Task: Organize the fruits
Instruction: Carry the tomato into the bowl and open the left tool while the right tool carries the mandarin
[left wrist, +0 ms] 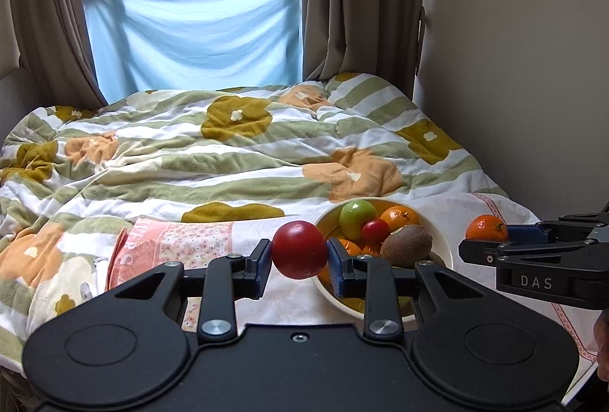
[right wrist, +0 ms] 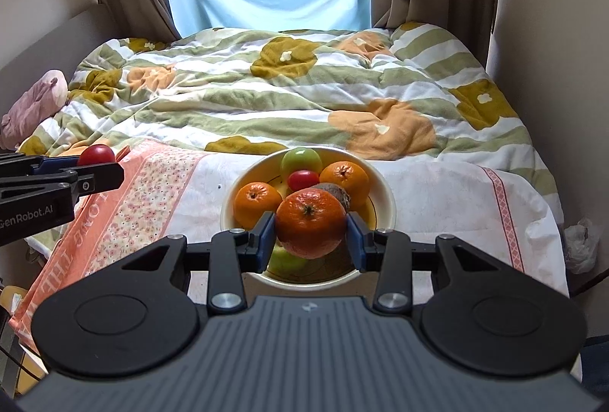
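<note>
My left gripper (left wrist: 299, 252) is shut on a red tomato (left wrist: 299, 249), held above the cloth just left of the cream bowl (left wrist: 443, 252). My right gripper (right wrist: 310, 235) is shut on an orange tangerine (right wrist: 310, 223), held over the near part of the bowl (right wrist: 386, 195). The bowl holds a green apple (right wrist: 300, 160), a small red tomato (right wrist: 303, 179), two tangerines (right wrist: 257, 202), a kiwi (right wrist: 338, 193) and a second green fruit low down. The left gripper with its tomato (right wrist: 96, 155) shows at the left of the right wrist view; the right gripper with its tangerine (left wrist: 486, 227) shows at the right of the left wrist view.
The bowl sits on a white and pink floral cloth (right wrist: 144, 191) over a table at the foot of a bed with a flowered quilt (right wrist: 266, 96). A wall (left wrist: 533, 69) runs along the right. Curtains and a window stand behind.
</note>
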`<action>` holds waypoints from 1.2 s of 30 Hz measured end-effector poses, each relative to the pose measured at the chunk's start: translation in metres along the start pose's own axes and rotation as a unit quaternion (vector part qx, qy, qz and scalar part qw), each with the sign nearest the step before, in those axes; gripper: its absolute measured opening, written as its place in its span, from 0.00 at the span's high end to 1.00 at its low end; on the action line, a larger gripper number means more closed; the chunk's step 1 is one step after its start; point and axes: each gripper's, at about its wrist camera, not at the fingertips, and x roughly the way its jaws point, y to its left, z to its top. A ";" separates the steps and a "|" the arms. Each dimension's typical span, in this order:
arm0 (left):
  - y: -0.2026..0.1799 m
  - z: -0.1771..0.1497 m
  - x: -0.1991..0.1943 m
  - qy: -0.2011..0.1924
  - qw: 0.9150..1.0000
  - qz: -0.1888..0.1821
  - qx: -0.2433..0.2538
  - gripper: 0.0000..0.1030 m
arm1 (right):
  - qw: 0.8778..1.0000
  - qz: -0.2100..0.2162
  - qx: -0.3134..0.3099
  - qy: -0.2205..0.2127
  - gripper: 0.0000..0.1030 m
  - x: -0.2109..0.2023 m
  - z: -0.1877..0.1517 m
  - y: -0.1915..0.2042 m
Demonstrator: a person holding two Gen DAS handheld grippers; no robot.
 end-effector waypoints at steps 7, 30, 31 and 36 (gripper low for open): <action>-0.007 0.021 0.037 0.006 1.000 -0.005 0.010 0.66 | 1.000 0.005 -0.001 0.001 0.47 0.036 0.023 -0.011; -0.031 0.032 0.181 0.119 0.993 -0.019 0.019 0.66 | 0.997 0.033 -0.026 0.058 0.47 0.159 0.068 -0.046; -0.032 0.031 0.183 0.121 0.992 -0.019 0.019 0.66 | 0.997 0.034 -0.027 0.059 0.47 0.161 0.067 -0.047; -0.032 0.030 0.192 0.131 0.991 -0.026 0.019 0.47 | 0.996 0.043 -0.030 0.066 0.47 0.173 0.069 -0.051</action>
